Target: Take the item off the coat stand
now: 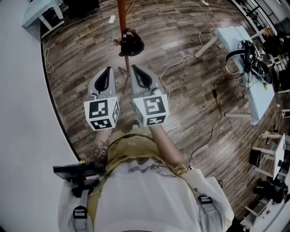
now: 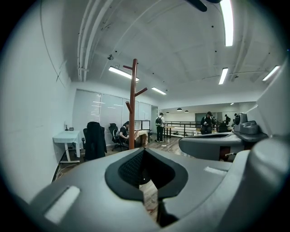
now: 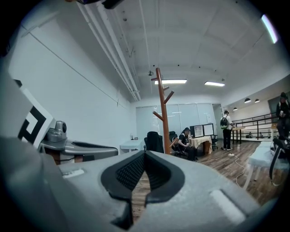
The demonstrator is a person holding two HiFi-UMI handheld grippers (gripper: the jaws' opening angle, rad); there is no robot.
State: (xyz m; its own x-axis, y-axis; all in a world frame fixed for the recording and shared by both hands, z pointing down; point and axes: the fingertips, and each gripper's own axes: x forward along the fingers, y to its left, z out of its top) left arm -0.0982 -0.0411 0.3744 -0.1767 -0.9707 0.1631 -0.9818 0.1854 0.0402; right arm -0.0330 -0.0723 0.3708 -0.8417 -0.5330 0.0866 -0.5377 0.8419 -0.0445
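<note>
In the head view the brown coat stand's pole [image 1: 121, 18] rises from the wooden floor, with a black cap-like item [image 1: 130, 44] hanging on it. My left gripper [image 1: 108, 69] and right gripper [image 1: 134, 67] are side by side just short of the stand, both pointing at it. Both are shut with nothing between the jaws. In the left gripper view the stand [image 2: 132, 104] rises beyond the closed left gripper [image 2: 144, 150], its upper pegs bare. The right gripper view shows the stand [image 3: 161, 113] past the closed right gripper [image 3: 145, 153]. Neither gripper view shows the item.
A white desk [image 1: 244, 59] with headphones and cables stands at the right, and cables trail over the floor [image 1: 181, 90]. A small white table [image 1: 41, 11] sits at the far left by the white wall. Seated and standing people [image 2: 159, 127] are in the background.
</note>
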